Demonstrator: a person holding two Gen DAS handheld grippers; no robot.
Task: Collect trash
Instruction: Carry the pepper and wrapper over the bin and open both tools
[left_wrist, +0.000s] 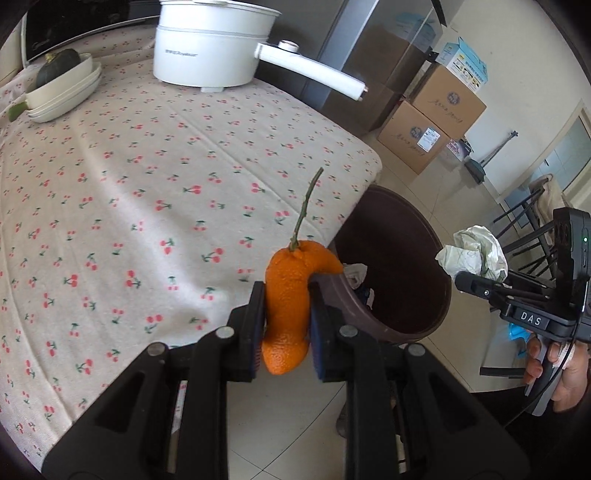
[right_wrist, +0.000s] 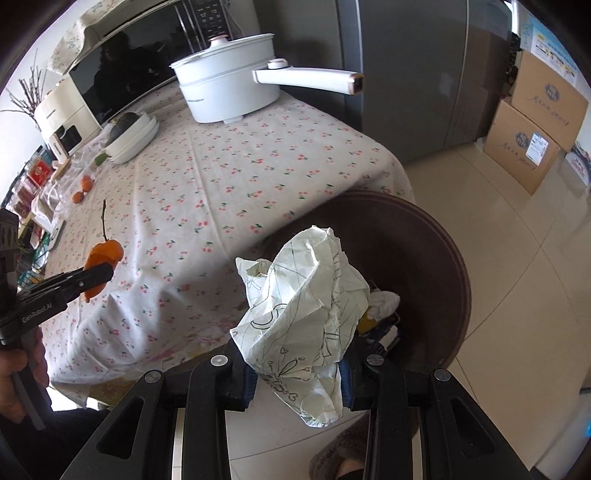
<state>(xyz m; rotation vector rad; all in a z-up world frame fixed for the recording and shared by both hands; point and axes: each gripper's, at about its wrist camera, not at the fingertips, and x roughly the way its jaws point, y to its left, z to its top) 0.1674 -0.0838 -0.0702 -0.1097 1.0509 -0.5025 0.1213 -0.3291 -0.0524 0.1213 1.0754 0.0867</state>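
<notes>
Two pieces of trash are in transit: the orange peel (left_wrist: 286, 314), pinched in the left gripper (left_wrist: 286, 325) off the table's (left_wrist: 147, 184) near corner, and crumpled paper (right_wrist: 306, 332), clamped by the right gripper (right_wrist: 297, 384), probably above the bin's (right_wrist: 436, 280) rim. Next: carry both over the opening, then release.

**Materials and surface finishes**

The orange peel (left_wrist: 286, 306) is seen as dimpled and slightly glossy, with a thin woody stem. The crumpled paper (right_wrist: 306, 325) is shown matt and creased, printed with line drawings. The table (left_wrist: 110, 184) is covered in soft matt cloth with a cherry print. The trash bin (left_wrist: 406, 258) is presented as smooth brown plastic. The pot (left_wrist: 210, 48) is finished in glossy white. The boxes (left_wrist: 424, 136) are made of plain matt cardboard.
</notes>
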